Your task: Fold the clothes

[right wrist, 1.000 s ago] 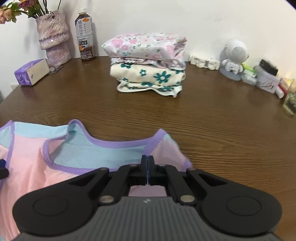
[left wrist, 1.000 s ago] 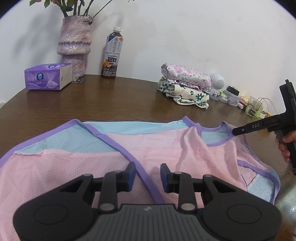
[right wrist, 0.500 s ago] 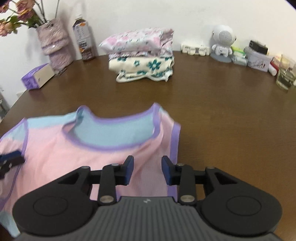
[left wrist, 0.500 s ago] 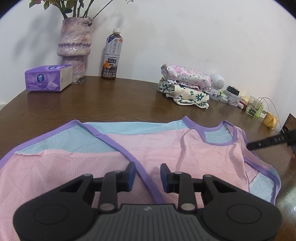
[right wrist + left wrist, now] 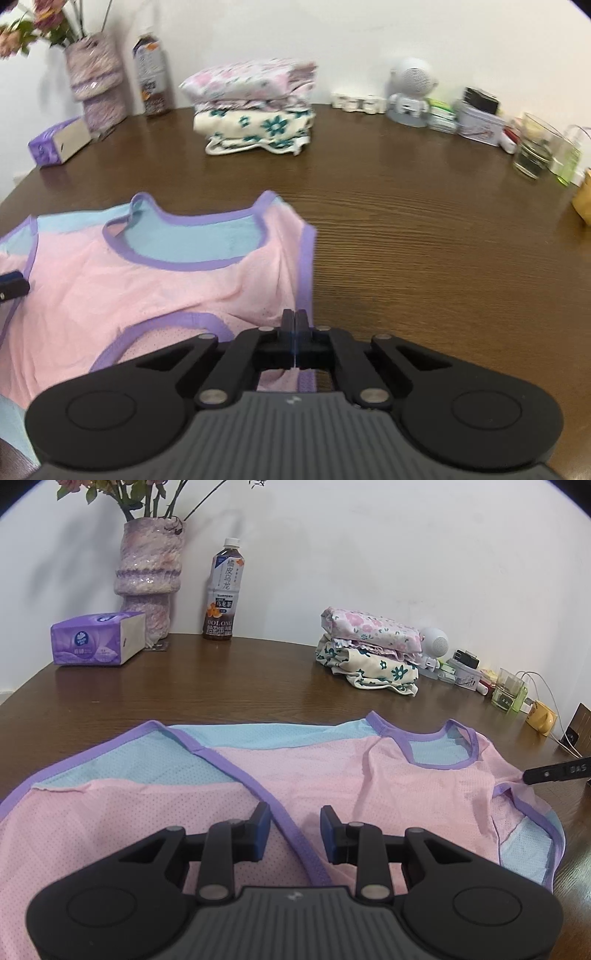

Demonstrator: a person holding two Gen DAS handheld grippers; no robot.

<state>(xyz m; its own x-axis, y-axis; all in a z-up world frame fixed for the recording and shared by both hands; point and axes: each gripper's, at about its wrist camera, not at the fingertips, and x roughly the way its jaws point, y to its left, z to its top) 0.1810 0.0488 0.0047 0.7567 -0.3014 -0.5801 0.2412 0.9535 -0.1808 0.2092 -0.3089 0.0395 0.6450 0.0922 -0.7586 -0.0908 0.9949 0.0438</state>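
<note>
A: What's hard to make out?

B: The right wrist view is blurred; the vase is cut off above its flowers.

A: The garment?

B: The pink mesh top, blue inside with purple trim, lies spread on the brown surface.

A: Fingers?

B: Left gripper apart above the top; right gripper together, pinching the top's edge (its jaws have just closed).
</note>
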